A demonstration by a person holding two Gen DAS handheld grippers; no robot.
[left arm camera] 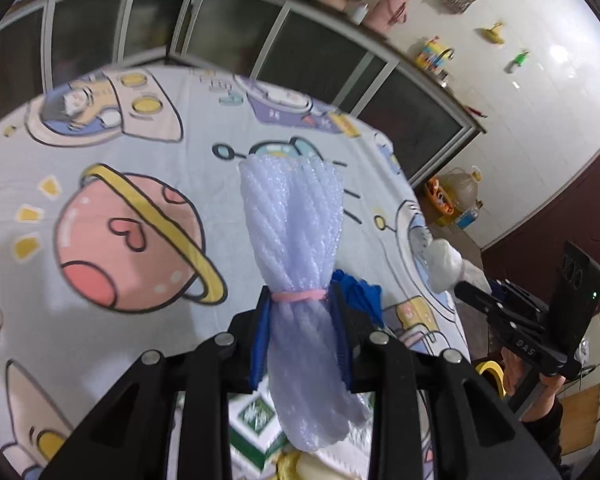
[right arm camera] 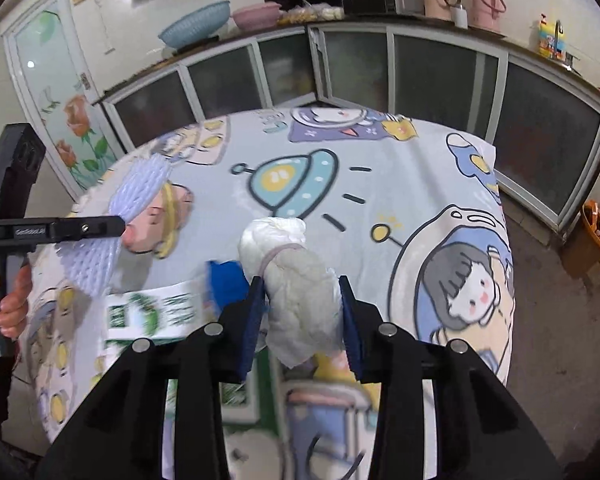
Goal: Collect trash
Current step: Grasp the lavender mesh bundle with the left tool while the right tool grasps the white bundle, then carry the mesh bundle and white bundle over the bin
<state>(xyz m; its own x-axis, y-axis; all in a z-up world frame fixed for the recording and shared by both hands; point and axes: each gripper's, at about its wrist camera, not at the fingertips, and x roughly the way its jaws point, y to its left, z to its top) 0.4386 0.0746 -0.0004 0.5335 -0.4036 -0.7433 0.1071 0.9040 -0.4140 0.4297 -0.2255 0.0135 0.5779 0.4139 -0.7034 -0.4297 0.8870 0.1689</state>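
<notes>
My left gripper [left arm camera: 300, 300] is shut on a bundle of pale foam fruit netting [left arm camera: 296, 240] tied with a pink rubber band, held above the table. The bundle also shows at the left of the right wrist view [right arm camera: 140, 188]. My right gripper [right arm camera: 302, 284] is shut on a crumpled white tissue wad [right arm camera: 296, 280], also bound by a band, held over the table; the wad also shows in the left wrist view [left arm camera: 444, 258]. A blue item [right arm camera: 228, 280] and a green-and-white carton [right arm camera: 156, 312] lie on the table below.
The round table [right arm camera: 380, 184] wears a cartoon space-print cloth. Grey cabinets [right arm camera: 440, 76] with a counter stand behind it. An orange trash bin [right arm camera: 592, 236] stands on the floor at the right, also in the left wrist view [left arm camera: 440, 196], next to an oil jug [left arm camera: 466, 192].
</notes>
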